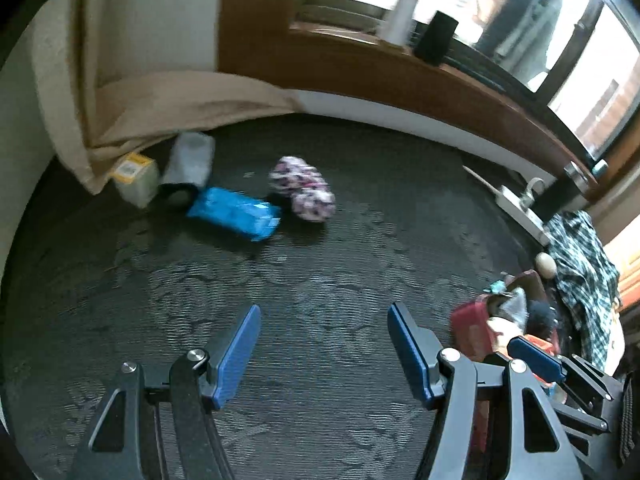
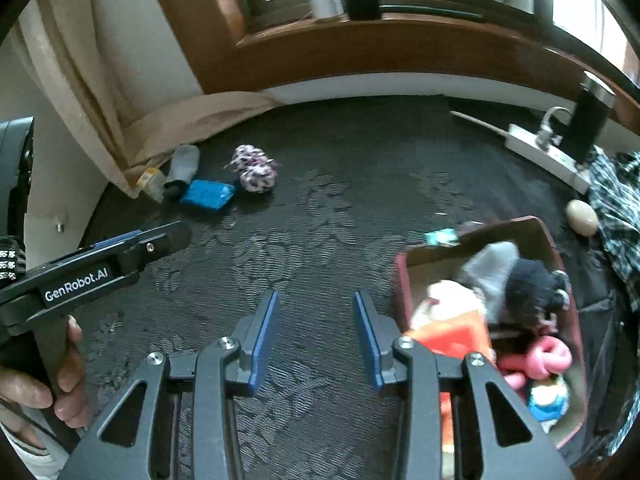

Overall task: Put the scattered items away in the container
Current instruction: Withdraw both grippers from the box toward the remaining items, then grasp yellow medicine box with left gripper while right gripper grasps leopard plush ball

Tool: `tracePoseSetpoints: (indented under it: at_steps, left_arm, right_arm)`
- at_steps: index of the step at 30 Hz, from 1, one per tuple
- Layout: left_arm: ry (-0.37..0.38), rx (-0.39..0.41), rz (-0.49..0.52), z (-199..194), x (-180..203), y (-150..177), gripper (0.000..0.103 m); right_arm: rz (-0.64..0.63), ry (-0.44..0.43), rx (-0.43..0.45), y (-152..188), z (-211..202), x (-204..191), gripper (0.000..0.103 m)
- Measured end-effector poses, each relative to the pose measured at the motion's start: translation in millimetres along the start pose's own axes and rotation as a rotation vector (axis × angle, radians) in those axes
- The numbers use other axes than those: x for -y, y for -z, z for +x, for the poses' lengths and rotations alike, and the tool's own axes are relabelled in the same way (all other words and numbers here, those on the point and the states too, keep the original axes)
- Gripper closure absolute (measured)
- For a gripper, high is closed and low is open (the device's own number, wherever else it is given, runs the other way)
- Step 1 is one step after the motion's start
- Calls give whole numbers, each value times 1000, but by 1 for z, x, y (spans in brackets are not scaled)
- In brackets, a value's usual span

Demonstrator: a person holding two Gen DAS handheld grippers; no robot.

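Evidently, both the left gripper [image 1: 324,346] and right gripper [image 2: 315,334] are held spread and empty; 4 items are left by the dark carpet's [image 1: 320,272] far-left corner, the red-walled cardboard box [image 2: 404,280] already part-filled.

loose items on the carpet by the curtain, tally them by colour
blue: 1, the packet
pink and white patterned: 1, the bundle
grey and black: 1, the sock
yellow and white: 1, the small box
total: 4
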State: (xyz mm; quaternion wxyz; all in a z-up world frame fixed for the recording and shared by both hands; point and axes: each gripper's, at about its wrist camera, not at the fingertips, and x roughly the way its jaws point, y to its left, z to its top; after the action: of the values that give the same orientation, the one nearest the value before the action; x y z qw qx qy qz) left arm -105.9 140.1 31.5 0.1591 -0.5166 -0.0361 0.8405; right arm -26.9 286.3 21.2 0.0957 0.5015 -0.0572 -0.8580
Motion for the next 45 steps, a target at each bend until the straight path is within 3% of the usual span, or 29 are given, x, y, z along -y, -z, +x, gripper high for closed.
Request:
tracePoseSetpoints:
  at_steps: [10,20,24,34,45]
  left_arm:
    - [-65,-11,-127,8,-90,-13,35]
    - [-126,-1,-200,33,-163,-47,35]
    - [-136,11,-180,47,-176,-64,35]
    - [-144,19,-67,92,-201,-100,35]
    - [-125,-14,-4,133,-223,-114,36]
  right_arm:
    - [-55,-49,-60,-14,48,-58,61]
    - [-45,-34,-104,-25,84,-81,61]
    - [-23,-7,-115,-32,95,-78,52]
    - [14,33,-146,-55,125,-71,51]
    - [-5,41,-166,-84,163,-80,51]
